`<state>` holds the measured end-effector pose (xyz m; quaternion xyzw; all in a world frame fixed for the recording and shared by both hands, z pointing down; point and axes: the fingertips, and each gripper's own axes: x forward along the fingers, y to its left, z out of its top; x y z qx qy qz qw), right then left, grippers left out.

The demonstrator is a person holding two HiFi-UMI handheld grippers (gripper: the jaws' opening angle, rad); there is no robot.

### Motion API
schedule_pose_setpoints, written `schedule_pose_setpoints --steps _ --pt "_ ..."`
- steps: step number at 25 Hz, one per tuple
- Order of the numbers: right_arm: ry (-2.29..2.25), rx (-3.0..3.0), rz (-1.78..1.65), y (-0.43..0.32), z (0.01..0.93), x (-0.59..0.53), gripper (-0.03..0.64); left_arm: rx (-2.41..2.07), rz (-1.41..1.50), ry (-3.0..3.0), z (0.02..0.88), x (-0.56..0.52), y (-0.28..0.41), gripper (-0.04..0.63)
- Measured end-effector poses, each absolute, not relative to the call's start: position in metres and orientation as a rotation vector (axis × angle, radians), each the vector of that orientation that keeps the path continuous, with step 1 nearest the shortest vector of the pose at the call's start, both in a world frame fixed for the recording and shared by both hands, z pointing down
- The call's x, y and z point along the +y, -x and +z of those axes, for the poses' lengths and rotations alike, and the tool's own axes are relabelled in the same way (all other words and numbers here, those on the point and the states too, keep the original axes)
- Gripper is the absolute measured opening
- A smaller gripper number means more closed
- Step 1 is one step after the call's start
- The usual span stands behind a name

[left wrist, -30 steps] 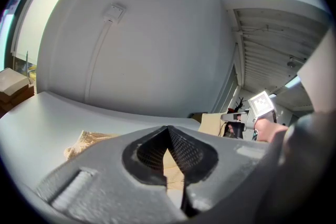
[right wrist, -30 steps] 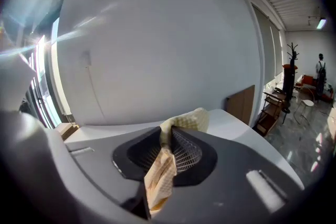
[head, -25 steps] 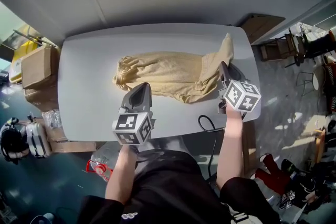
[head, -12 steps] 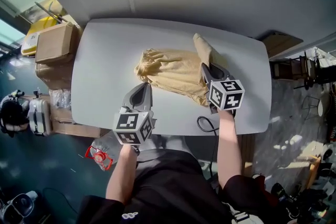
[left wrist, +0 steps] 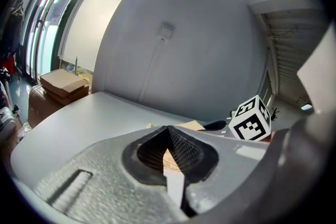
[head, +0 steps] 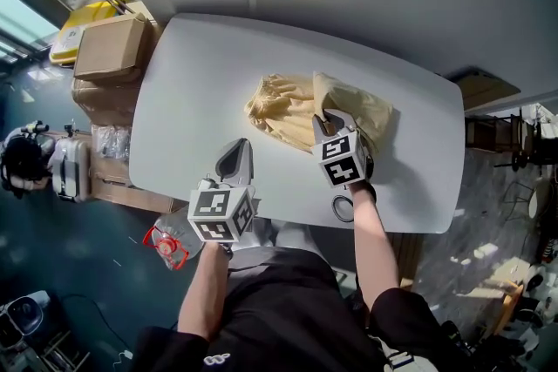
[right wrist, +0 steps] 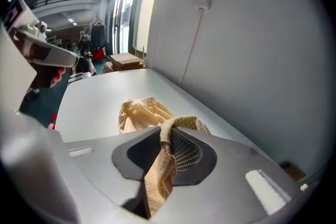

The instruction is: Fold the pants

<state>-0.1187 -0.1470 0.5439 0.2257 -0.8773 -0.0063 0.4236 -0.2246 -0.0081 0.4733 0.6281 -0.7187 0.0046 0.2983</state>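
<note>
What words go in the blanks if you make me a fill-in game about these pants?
The pants lie ___ the table.
The right gripper is shut on the ___.
The left gripper holds ___.
Missing words: on; pants; nothing.

The right hand-held gripper (head: pixel 323 118) now holds the leg end of the pants (head: pixel 281 107) doubled leftward over the rest, away from the desk's (head: pixel 196 74) right edge. The left hand-held gripper (head: pixel 239 147) is drawn back.
</note>
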Motion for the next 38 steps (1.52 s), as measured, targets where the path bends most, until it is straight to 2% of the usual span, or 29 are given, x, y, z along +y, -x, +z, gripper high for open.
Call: schedule_pose_setpoints --steps 12,16,22,27,33,36,38 --pt "-0.324 -2.043 -0.378 0.179 0.584 -0.114 0.061 -1.948 0.006 -1.585 0.482 0.008 0.243 0.000" --pt "-0.231 -1.991 -0.401 0.189 0.611 -0.098 0.061 -1.962 0.001 -1.550 0.486 0.015 0.253 0.000" --pt "-0.181 -1.975 -0.292 0.194 0.647 -0.081 0.066 -1.963 0.004 -1.535 0.490 0.015 0.258 0.000" --pt "-0.179 -2.007 -0.182 0.195 0.656 -0.075 0.096 -1.951 0.010 -1.542 0.493 0.014 0.255 0.000" --pt "-0.180 -2.135 0.131 0.196 0.637 -0.067 0.193 -1.919 0.017 -1.587 0.491 0.002 0.247 0.000" --pt "-0.269 -2.239 0.268 0.188 0.613 -0.072 0.191 -1.893 0.012 -1.628 0.489 -0.007 0.241 0.000" --pt "-0.364 -2.306 0.313 0.176 0.590 -0.081 0.164 -1.874 0.002 -1.663 0.485 -0.015 0.234 0.000"
